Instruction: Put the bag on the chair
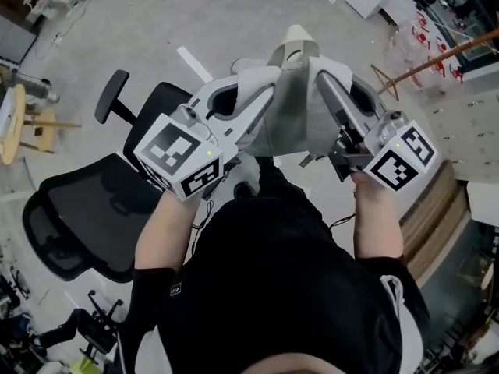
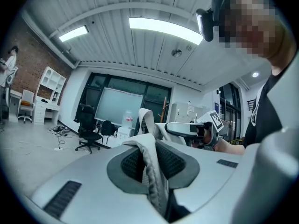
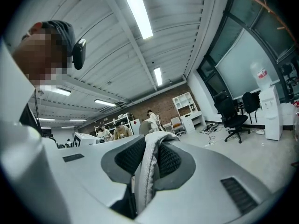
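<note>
left gripper (image 1: 265, 84): jaws pinch a fold of the grey bag (image 1: 292, 123) | right gripper (image 1: 323, 70): jaws nipped on another fold | bag: held up between both, 12 o'clock | chair (image 1: 86, 209): black, 8 o'clock, apart from bag

Water dispenser (image 3: 270, 107) against dark window wall (image 3: 243, 64). Spare black office chair (image 3: 232, 115) just left of dispenser, floor cables (image 3: 211, 126) further left. White shelf unit (image 3: 183, 101), brick wall (image 3: 161, 101) and standing person in white (image 3: 152, 119) far left of dispenser. Ceiling light strip (image 3: 135, 8) high above it. In left claw view, wooden coat rack (image 2: 162, 108) right of dispenser.
</note>
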